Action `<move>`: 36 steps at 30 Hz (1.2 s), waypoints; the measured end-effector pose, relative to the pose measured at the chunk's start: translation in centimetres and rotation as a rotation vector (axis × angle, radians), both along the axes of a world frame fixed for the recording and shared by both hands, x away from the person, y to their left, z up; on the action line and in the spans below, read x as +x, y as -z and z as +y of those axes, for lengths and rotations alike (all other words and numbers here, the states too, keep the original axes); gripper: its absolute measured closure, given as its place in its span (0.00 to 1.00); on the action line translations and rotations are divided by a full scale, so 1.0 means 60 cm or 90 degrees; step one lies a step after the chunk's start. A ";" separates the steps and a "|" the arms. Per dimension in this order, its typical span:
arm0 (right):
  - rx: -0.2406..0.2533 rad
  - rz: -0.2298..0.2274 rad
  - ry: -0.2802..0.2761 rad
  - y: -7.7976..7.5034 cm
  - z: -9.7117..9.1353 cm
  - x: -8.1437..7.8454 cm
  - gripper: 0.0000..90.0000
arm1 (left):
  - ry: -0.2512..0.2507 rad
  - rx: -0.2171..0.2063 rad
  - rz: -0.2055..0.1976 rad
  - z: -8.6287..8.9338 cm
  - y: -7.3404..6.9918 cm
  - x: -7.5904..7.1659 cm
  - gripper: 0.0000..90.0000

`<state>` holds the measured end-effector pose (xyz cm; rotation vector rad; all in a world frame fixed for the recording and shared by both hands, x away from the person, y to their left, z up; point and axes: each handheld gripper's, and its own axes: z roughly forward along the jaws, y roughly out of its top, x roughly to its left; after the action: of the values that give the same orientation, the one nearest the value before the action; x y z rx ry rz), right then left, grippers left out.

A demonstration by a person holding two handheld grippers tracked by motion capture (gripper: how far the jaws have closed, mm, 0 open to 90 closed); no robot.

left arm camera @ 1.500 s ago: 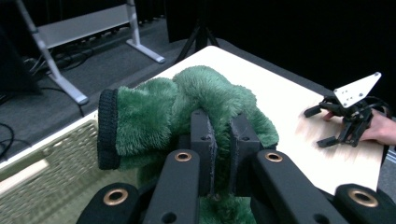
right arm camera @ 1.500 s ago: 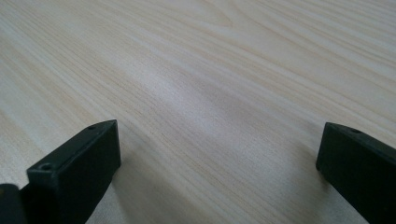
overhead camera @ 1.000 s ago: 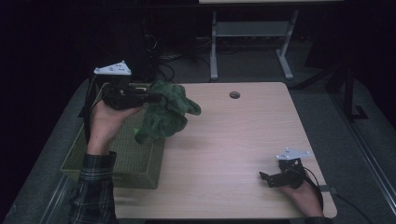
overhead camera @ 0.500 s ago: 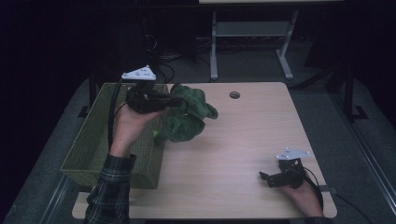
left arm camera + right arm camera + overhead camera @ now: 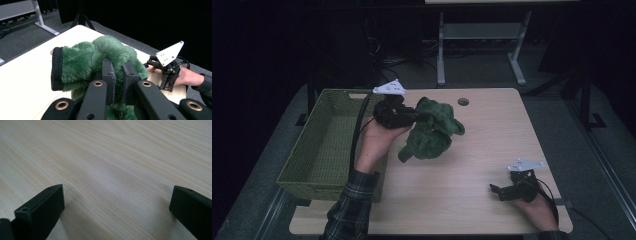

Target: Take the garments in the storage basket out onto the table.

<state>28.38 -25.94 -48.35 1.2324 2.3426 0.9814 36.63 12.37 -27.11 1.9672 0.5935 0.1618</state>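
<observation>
hanging from left hand-held gripper [image 5: 424,117], green fleece [image 5: 432,131]

The right gripper [image 5: 116,205] looks down low over the counter [image 5: 112,157], a pale wood surface whose grain runs in long slanting streaks across the picture. Its two black fingers [image 5: 42,207] rise from the bottom corners, one at the left and one at the right, standing wide apart with bare wood between them. The left one shows a small round hole near its base and another near its tip. A soft shadow lies beneath each.
</observation>
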 end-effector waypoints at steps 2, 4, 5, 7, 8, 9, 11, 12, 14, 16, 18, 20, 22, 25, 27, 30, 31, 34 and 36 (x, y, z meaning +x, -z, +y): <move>0.000 0.000 0.000 0.000 0.000 0.000 0.00 | 0.002 0.002 0.003 -0.008 0.007 -0.001 0.92; 0.000 0.000 0.000 0.000 0.000 0.000 0.00 | 0.001 0.001 0.007 -0.016 0.015 -0.003 0.92; 0.000 0.000 0.000 0.000 0.000 0.000 0.00 | 0.003 0.001 0.010 -0.021 0.020 -0.003 0.92; 0.000 0.000 0.001 0.000 0.000 0.000 0.00 | 0.005 -0.004 0.013 -0.031 0.030 -0.004 0.92; 0.000 0.000 0.001 0.000 0.000 0.000 0.00 | 0.007 -0.004 0.014 -0.035 0.036 -0.004 0.92; 0.000 0.000 0.001 0.000 0.000 0.000 0.00 | 0.009 -0.006 0.018 -0.040 0.042 -0.004 0.92; 0.000 0.001 0.001 0.000 0.000 0.000 0.00 | 0.014 -0.008 0.027 -0.051 0.053 -0.004 0.92; 0.000 0.001 0.001 0.000 0.000 0.000 0.00 | 0.018 -0.008 0.032 -0.058 0.061 -0.003 0.92; 0.001 0.003 0.001 0.000 0.000 0.000 0.00 | 0.023 -0.005 0.040 -0.069 0.076 -0.003 0.92; 0.001 0.002 0.001 0.000 0.000 0.000 0.00 | 0.029 -0.004 0.050 -0.079 0.090 -0.002 0.92; 0.001 0.002 0.001 0.000 0.000 0.000 0.00 | 0.036 -0.003 0.060 -0.090 0.105 -0.002 0.92; 0.000 0.002 0.001 0.000 0.000 0.000 0.00 | 0.045 -0.003 0.072 -0.102 0.121 -0.002 0.92; 0.000 0.001 -0.005 0.000 0.000 0.002 0.00 | 0.048 -0.015 0.091 -0.117 0.144 -0.004 0.92; -0.001 0.000 -0.004 0.000 0.000 0.002 0.00 | 0.056 -0.017 0.107 -0.127 0.162 -0.004 0.92; 0.000 0.001 -0.001 0.000 0.001 0.001 0.00 | 0.070 -0.003 0.124 -0.142 0.194 0.000 0.92; 0.000 0.002 -0.001 0.000 0.000 0.000 0.00 | 0.073 0.004 0.138 -0.147 0.214 0.005 0.92; 0.000 0.002 -0.001 0.000 0.000 0.000 0.00 | 0.072 0.007 0.146 -0.148 0.224 0.008 0.92; 0.000 0.002 -0.001 0.000 0.000 0.000 0.00 | 0.061 0.017 0.157 -0.149 0.250 0.020 0.92; 0.000 0.002 -0.001 0.000 0.001 0.000 0.00 | 0.055 0.028 0.160 -0.147 0.265 0.030 0.92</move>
<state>28.37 -25.91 -48.35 1.2335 2.3453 0.9810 38.43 3.58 -43.00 2.0681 0.6690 -0.1283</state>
